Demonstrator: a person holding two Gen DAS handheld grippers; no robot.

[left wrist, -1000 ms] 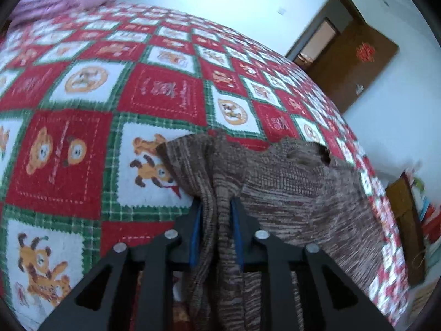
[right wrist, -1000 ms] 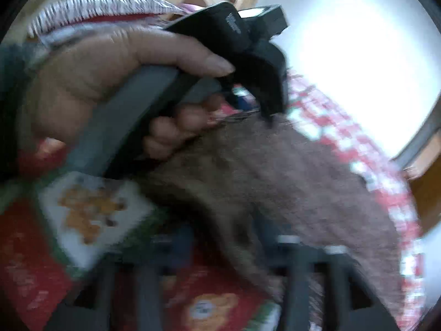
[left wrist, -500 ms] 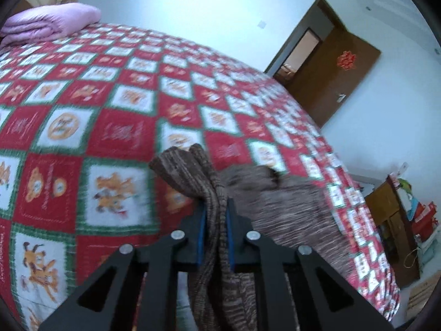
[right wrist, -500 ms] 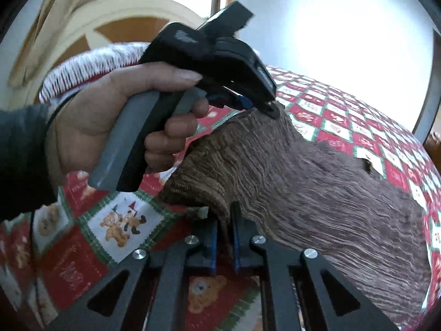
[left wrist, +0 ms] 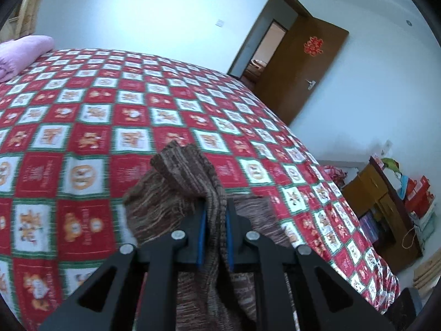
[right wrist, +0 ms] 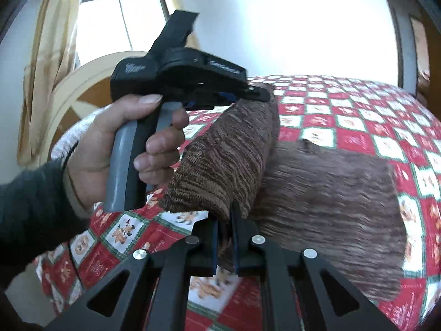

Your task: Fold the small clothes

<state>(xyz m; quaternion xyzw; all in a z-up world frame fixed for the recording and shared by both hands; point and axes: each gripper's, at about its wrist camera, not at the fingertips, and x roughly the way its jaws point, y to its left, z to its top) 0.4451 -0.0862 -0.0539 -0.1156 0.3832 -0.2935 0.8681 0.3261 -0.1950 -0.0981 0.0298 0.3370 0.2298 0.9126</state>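
Brown knit garment [right wrist: 325, 193]: part lifted off the bed, rest lying on the red-and-white checked bedspread [left wrist: 82, 127]. One bunched edge pinched between the blue pads of the left gripper [left wrist: 215, 215], jaws clamped on the fabric; knit folds over the fingertips and hangs below. Right gripper [right wrist: 225, 229] likewise closed on a second bunched edge, fabric squeezed between its pads. In the right wrist view, the raised fold spans between the two grippers; the person's left hand [right wrist: 121, 151] grips the other tool's grey handle. Pink quilt [left wrist: 19, 52] at far bed corner. Brown door [left wrist: 303, 69] open beyond.
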